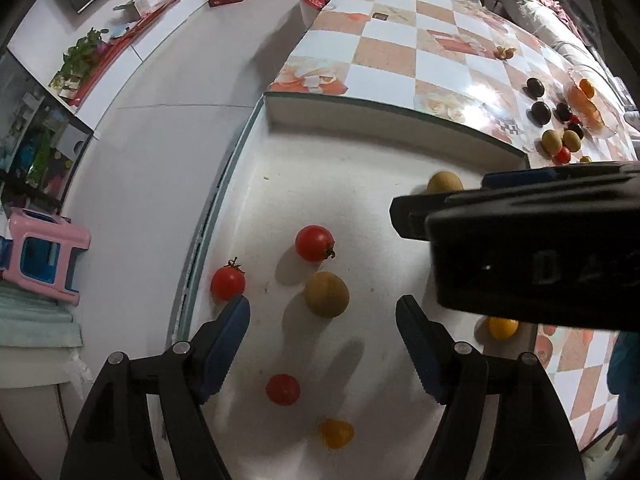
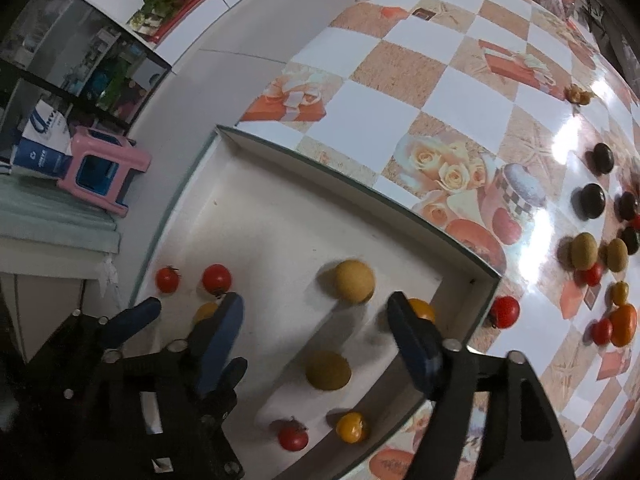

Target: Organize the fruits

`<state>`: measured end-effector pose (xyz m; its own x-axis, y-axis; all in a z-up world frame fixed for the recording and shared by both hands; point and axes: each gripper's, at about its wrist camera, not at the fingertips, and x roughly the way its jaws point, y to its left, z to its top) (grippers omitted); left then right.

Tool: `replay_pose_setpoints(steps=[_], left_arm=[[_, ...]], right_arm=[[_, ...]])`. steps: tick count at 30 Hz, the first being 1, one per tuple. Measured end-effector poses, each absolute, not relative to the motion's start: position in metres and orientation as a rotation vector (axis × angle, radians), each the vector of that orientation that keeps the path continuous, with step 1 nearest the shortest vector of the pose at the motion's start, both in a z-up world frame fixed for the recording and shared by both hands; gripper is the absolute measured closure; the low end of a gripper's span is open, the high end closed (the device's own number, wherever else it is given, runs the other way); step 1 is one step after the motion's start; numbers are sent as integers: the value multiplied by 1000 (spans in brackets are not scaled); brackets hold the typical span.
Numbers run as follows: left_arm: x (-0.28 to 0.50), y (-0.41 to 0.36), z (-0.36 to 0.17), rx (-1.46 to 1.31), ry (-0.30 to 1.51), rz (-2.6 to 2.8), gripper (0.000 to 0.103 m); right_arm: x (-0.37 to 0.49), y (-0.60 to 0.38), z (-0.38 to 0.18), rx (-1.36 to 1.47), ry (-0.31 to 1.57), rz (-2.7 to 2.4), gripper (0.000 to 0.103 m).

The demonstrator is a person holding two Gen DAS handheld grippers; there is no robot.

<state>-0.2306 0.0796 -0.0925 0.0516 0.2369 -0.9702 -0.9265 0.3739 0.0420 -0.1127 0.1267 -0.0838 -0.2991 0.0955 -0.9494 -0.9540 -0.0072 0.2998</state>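
A shallow white box (image 1: 380,124) sits on the checkered table. It holds red tomatoes (image 1: 314,243), tan round fruits (image 1: 326,294) and small yellow tomatoes (image 1: 337,434). My left gripper (image 1: 322,306) points down over the box, open, with a tan fruit lying loose on the floor below its fingers. My right gripper (image 2: 316,304) hangs open beside it over the box (image 2: 340,168). One tan fruit (image 2: 354,280) lies just beyond its tips and another (image 2: 328,370) under them, neither touched. A yellow tomato (image 2: 420,310) peeks out behind its right finger.
Outside the box a red tomato (image 2: 505,311) rests by its corner. Further right on the table lie dark plums (image 2: 592,200), greenish-brown fruits (image 2: 584,250) and an orange one (image 2: 624,324). A pink stool (image 2: 104,170) stands on the floor left of the table.
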Motion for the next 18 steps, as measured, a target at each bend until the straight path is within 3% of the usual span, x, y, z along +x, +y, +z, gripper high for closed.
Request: replay_pose_setpoints(steps=[7, 18], left_arm=[[-237, 70, -79, -769, 1196, 1009, 26], [-238, 44, -60, -776, 1237, 921, 24]], right_arm=[[-101, 105, -65, -964, 1370, 1430, 15], [-84, 68, -44, -973, 1383, 1356, 14]])
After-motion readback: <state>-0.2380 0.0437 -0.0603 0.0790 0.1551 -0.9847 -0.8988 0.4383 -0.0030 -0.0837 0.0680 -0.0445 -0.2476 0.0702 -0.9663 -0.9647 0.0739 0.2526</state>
